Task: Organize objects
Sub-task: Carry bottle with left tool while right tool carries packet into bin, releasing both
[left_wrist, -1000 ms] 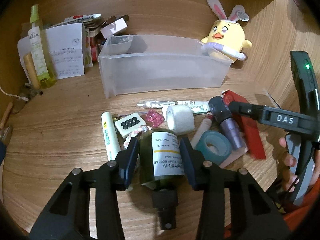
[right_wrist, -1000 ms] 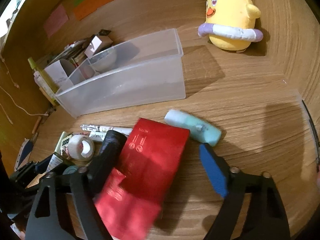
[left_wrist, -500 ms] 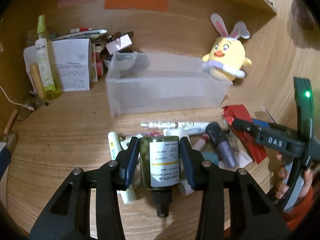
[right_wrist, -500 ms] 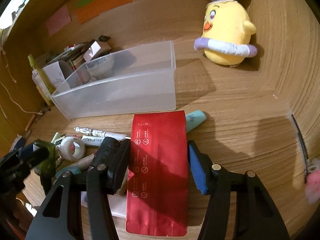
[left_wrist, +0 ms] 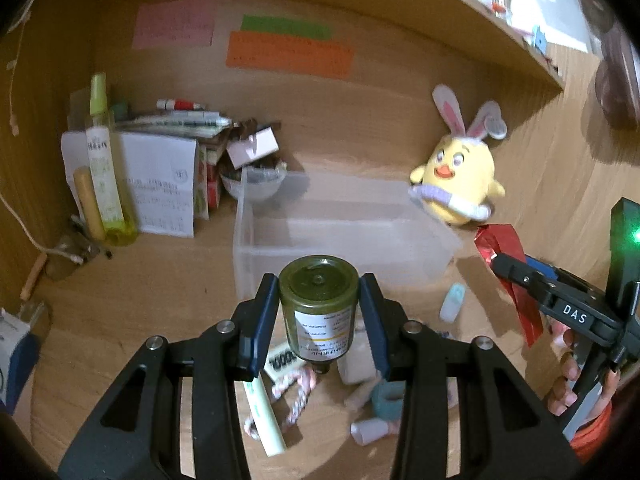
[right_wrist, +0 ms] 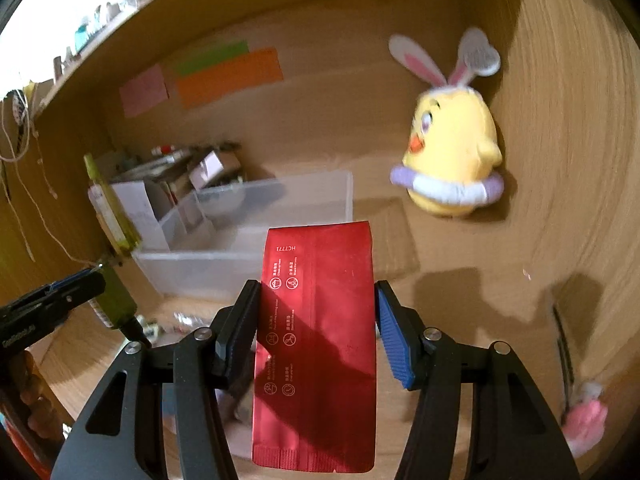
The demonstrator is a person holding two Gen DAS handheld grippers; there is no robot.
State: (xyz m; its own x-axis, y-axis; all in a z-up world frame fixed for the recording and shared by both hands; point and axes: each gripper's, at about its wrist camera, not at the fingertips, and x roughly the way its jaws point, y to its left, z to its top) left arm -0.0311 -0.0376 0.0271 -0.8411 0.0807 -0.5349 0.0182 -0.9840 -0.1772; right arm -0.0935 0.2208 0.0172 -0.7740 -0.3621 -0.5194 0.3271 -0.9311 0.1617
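My left gripper [left_wrist: 319, 316] has its fingers clamped on the dark green pump bottle [left_wrist: 318, 307], one blue pad on each side of it, its flat base facing away from me and its nozzle hanging down toward the clutter, and the bottle is up off the table [left_wrist: 140, 288] in front of the clear plastic bin [left_wrist: 340, 248]. My right gripper [right_wrist: 316, 320] has just been closing its fingers, and the red foil pouch [right_wrist: 320, 344] now sits between them, squeezed at both edges and held flat and lengthwise, its top end reaching out toward the bin [right_wrist: 248, 240]. From the left view I can see that same pouch [left_wrist: 508, 264] as a crinkled red strip in the other gripper [left_wrist: 516, 270], with a hand [left_wrist: 568, 376] wrapped round its handle. Below my bottle the pile lies on the table: a pale green tube [left_wrist: 264, 412], a twisted pink-and-white cord [left_wrist: 296, 392], a teal tape roll [left_wrist: 386, 400] and a small mint tube [left_wrist: 452, 303] lying apart near the bin's right end. The yellow chick plush [left_wrist: 460, 180] with bunny ears stands behind the bin's far right corner, and a tall yellow-green spray bottle [left_wrist: 105, 176] stands at the left by folded white papers [left_wrist: 160, 188]
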